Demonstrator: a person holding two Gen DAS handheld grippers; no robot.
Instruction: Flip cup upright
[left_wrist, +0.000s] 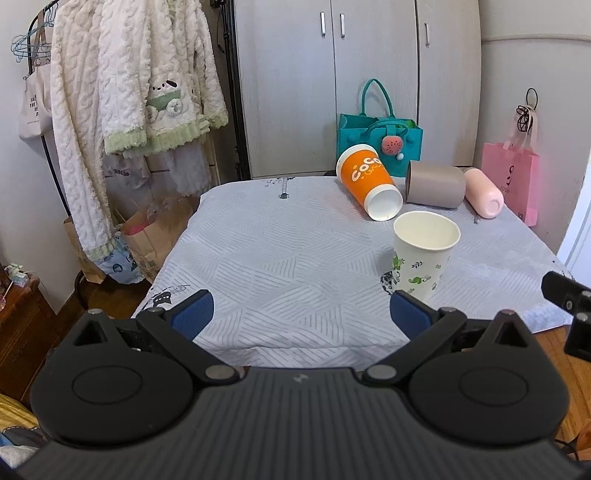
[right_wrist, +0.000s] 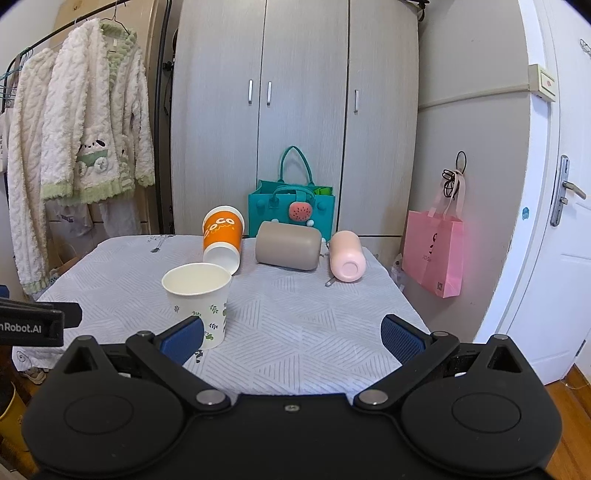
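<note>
A white paper cup with green leaf print (left_wrist: 424, 254) (right_wrist: 197, 299) stands upright on the table. Behind it an orange cup (left_wrist: 369, 184) (right_wrist: 222, 238) lies on its side, mouth toward me. A taupe cup (left_wrist: 436, 183) (right_wrist: 288, 246) and a pink cup (left_wrist: 483, 196) (right_wrist: 347, 256) also lie on their sides. My left gripper (left_wrist: 301, 314) is open and empty, its right finger just in front of the white cup. My right gripper (right_wrist: 291, 338) is open and empty, its left finger close to the white cup.
The table has a grey-white patterned cloth (left_wrist: 295, 251) (right_wrist: 314, 314). A teal bag (left_wrist: 380, 140) (right_wrist: 291, 206) stands at the back by the wardrobe. A pink bag (right_wrist: 432, 251) hangs at the right. Robes (left_wrist: 122, 92) hang on a rack at the left.
</note>
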